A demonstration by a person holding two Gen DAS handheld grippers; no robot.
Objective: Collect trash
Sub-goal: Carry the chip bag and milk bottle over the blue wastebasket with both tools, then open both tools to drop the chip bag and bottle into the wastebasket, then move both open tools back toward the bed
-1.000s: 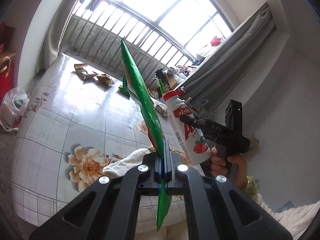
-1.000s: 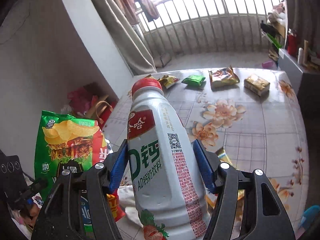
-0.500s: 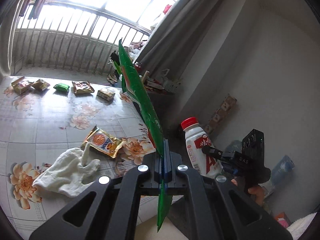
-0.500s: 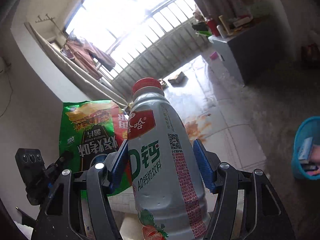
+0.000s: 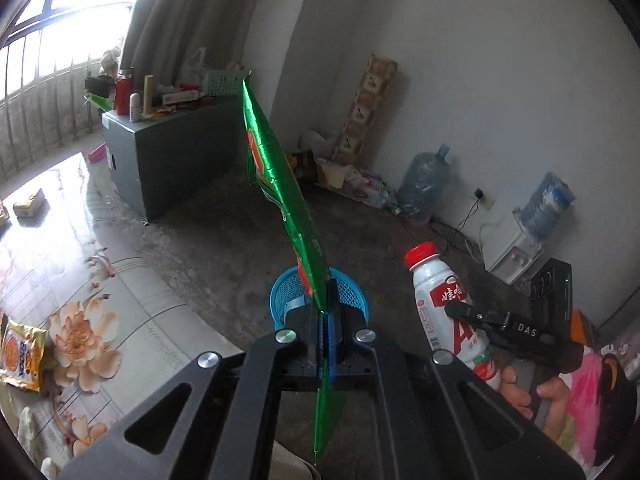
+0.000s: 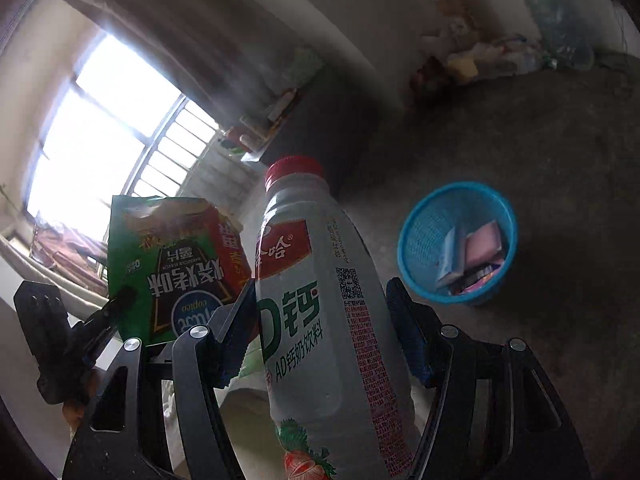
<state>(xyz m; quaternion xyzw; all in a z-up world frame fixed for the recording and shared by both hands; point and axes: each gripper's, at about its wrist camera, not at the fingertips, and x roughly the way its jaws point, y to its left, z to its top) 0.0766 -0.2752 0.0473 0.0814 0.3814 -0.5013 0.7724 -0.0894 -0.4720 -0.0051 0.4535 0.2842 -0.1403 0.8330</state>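
My left gripper [image 5: 326, 320] is shut on a flat green chip bag [image 5: 280, 184], seen edge-on and standing up from the jaws. The bag's printed face [image 6: 176, 264] shows in the right wrist view. My right gripper [image 6: 324, 312] is shut on a white drink bottle [image 6: 320, 304] with a red cap, held upright; the same bottle [image 5: 444, 304] appears at the right of the left wrist view, with a hand under it. A blue mesh basket [image 6: 420, 216] with several wrappers inside stands on the floor, and it is right behind the left gripper tips [image 5: 356, 292].
The flower-print table [image 5: 132, 312] lies at the left with an orange snack packet [image 5: 20, 354] and a small box [image 5: 30, 202] on it. A grey cabinet [image 5: 176, 156] stands by the window. Water jugs [image 5: 424, 184] and a dispenser [image 5: 516, 248] line the wall.
Both grippers swung away from the table toward the floor, each still holding its item. The blue basket has come into view in both cameras; the table has slid to the left.
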